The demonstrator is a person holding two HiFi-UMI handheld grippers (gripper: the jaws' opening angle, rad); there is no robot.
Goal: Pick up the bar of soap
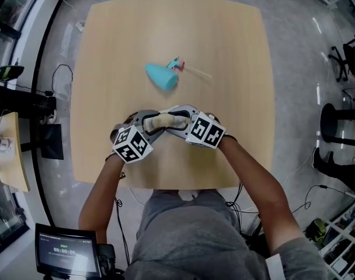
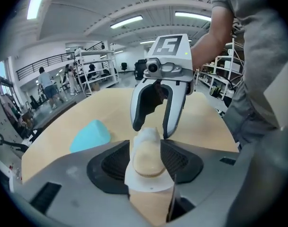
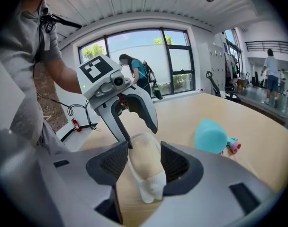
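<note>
A beige bar of soap (image 1: 169, 121) in a white wrapper lies crosswise between my two grippers near the table's front edge. My left gripper (image 1: 156, 123) has one end of it and my right gripper (image 1: 182, 120) the other. In the left gripper view the soap (image 2: 146, 157) fills the gap between the black pads, and the right gripper (image 2: 152, 129) straddles its far end. The right gripper view has the soap (image 3: 144, 164) wedged between its pads too, with the left gripper (image 3: 140, 135) facing it. Whether the soap rests on the table is hidden.
A teal object (image 1: 161, 76) with a pink end and a thin stick lies at the middle of the wooden table (image 1: 224, 51), beyond the grippers. It also shows as the teal object (image 2: 89, 135) on the left and the teal object (image 3: 211, 136) on the right. Chairs and cables surround the table.
</note>
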